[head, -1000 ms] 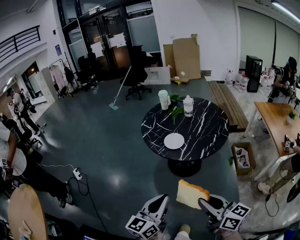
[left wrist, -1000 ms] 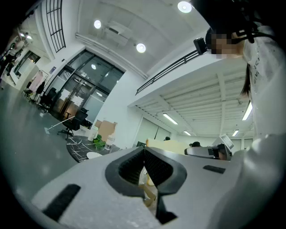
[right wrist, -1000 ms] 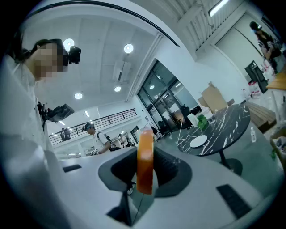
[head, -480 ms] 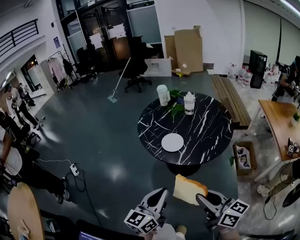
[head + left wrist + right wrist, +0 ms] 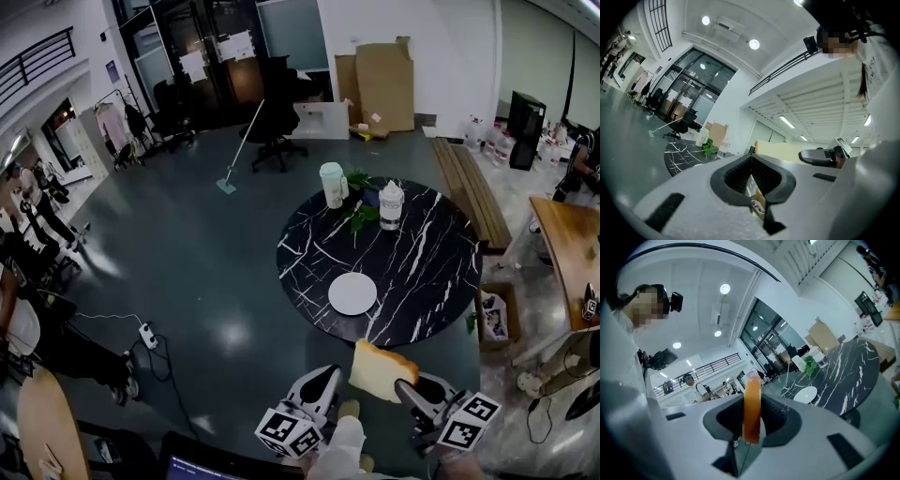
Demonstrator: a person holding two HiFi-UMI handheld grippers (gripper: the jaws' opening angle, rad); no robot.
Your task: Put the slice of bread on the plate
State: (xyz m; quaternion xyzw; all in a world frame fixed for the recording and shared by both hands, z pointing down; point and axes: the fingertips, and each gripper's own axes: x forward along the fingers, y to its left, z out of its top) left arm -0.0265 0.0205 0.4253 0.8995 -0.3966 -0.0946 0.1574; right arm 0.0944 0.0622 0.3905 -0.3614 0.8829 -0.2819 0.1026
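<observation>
You can't read any words or numbers here. The papers [image 5: 238, 45] on the glass doors [image 5: 167, 67] are too small and blurry.

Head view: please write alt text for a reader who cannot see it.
The right gripper holds a slice of bread over the floor, short of a round black table with a white plate. The left gripper is shut, empty.
</observation>
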